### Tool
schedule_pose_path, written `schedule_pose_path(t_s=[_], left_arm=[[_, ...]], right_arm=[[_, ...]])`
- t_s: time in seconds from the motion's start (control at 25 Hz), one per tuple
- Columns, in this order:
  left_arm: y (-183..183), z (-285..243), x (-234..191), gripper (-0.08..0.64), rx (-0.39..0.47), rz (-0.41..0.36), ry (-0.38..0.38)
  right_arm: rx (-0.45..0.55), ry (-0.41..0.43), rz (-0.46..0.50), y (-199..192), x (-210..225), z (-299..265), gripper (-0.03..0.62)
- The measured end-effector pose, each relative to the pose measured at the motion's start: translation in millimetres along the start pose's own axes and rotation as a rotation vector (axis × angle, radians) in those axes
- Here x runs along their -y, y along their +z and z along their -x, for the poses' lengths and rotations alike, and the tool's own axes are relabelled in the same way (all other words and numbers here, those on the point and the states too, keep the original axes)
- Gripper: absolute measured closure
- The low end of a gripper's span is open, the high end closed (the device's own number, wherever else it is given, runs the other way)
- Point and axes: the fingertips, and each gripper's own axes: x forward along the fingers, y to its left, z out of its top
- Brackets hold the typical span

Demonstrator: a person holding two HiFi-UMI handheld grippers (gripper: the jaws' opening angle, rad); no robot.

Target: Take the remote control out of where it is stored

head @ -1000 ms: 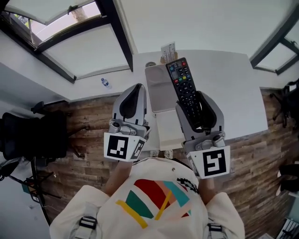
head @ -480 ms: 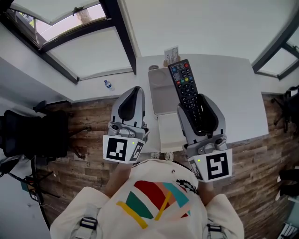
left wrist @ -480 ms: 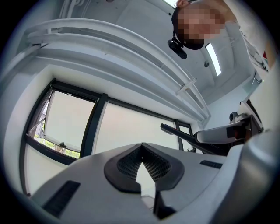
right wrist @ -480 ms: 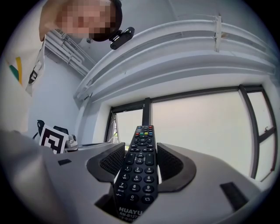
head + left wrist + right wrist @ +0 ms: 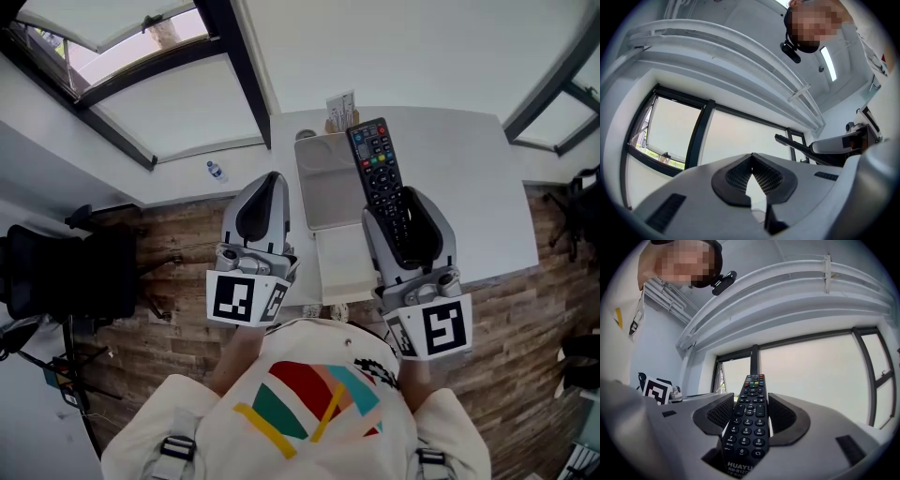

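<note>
Little has changed over the last second: the right gripper (image 5: 751, 400) has drifted slightly toward the right of the head view with a small roll, its jaw spread the same, still clenched on the sides of the long black button-covered remote control (image 5: 380, 173). The remote's lower end sits between the pads and its coloured-button end sticks up and forward, clear above the white rectangular table (image 5: 459, 169) at upper centre of the frame. It touches nothing else, so it reads as already out of its storage spot and the task looks essentially finished, just being held. The left gripper (image 5: 751, 158) hangs at centre left with jaw tips pressed together on nothing, idle. Below the remote lies a pale grey shallow tray (image 5: 323, 187) on the table, with a small holder of papers (image 5: 339, 106) at the table's far edge. The floor is brown wood planks (image 5: 178, 244), a black chair (image 5: 66, 272) stands at left, a small clear bottle (image 5: 213, 169) lies on a white ledge, and dark-framed windows (image 5: 234, 66) fill the upper left.
</note>
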Motion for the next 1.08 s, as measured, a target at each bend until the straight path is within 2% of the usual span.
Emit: schedule_pose_path(t_s=[1.08], left_arm=[[1.3,-0.3,1.0,0.552,0.003,-0.007,-0.014]], right_arm=[[-0.029,-0.024,0.036,-4.9,0.7,-0.5,0.359]])
